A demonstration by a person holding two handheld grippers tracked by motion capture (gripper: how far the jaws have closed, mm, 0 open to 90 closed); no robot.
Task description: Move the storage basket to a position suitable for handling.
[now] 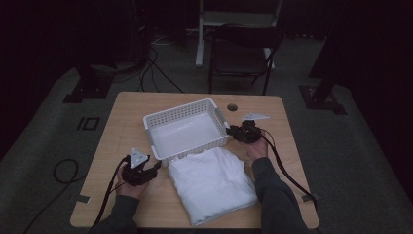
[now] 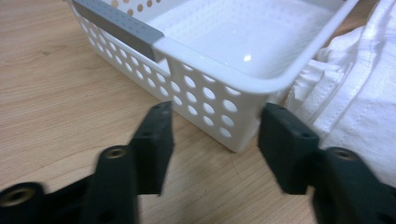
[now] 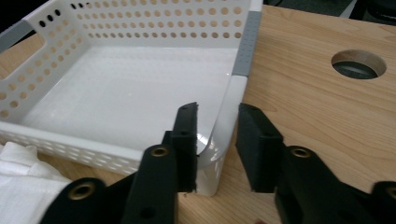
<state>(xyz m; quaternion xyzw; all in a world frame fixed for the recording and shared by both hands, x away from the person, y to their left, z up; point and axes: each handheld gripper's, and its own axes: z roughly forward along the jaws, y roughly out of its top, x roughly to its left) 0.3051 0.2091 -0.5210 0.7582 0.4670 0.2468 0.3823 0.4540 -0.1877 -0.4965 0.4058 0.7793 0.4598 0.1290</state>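
A white perforated basket (image 1: 178,111) with grey handles stands in the middle of the wooden table, empty inside. A folded white cloth (image 1: 212,183) lies against its near side, towards me. My left gripper (image 1: 157,166) rests on the table by the basket's near left corner, open, with nothing between its jaws. In the left gripper view that gripper (image 2: 215,126) faces the basket's corner (image 2: 205,98), the cloth (image 2: 355,93) to its right. My right gripper (image 1: 231,132) is open and straddles the basket's right end wall (image 3: 223,116), one jaw inside, one outside. The cloth (image 3: 18,177) shows at lower left.
A round cable hole (image 1: 232,107) (image 3: 358,64) is cut in the table behind the right gripper. A dark chair (image 1: 241,53) stands beyond the table's far edge. Cables lie on the floor at left (image 1: 63,170). Bare wood lies left of the basket (image 1: 122,126).
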